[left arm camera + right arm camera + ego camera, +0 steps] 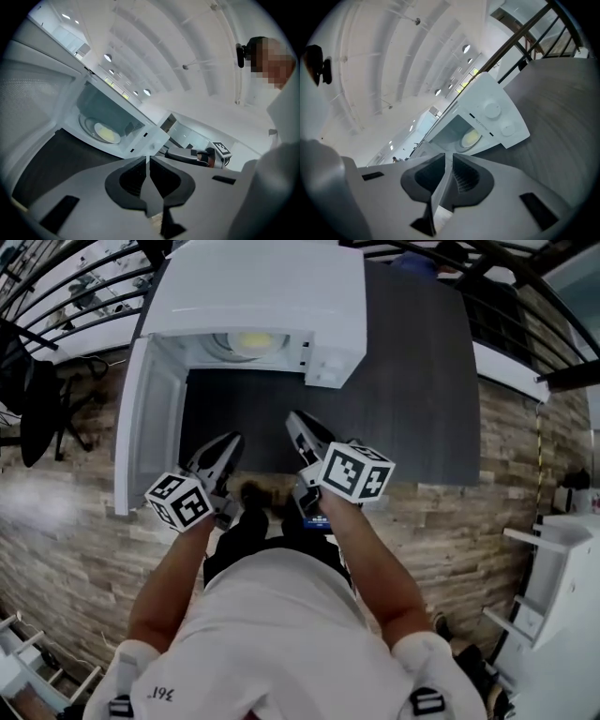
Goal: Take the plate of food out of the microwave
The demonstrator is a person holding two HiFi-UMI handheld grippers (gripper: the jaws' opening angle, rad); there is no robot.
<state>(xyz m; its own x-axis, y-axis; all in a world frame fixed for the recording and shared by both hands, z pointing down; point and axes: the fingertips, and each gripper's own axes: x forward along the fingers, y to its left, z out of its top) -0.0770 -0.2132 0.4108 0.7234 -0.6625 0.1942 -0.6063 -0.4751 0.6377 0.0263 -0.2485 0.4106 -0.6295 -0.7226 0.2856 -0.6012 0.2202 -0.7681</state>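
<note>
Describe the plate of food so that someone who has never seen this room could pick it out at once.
Find the white microwave at the far end of the dark table, its door swung open to the left. Inside its cavity lies a round plate with pale yellow food, the only yellow thing in there.
</note>
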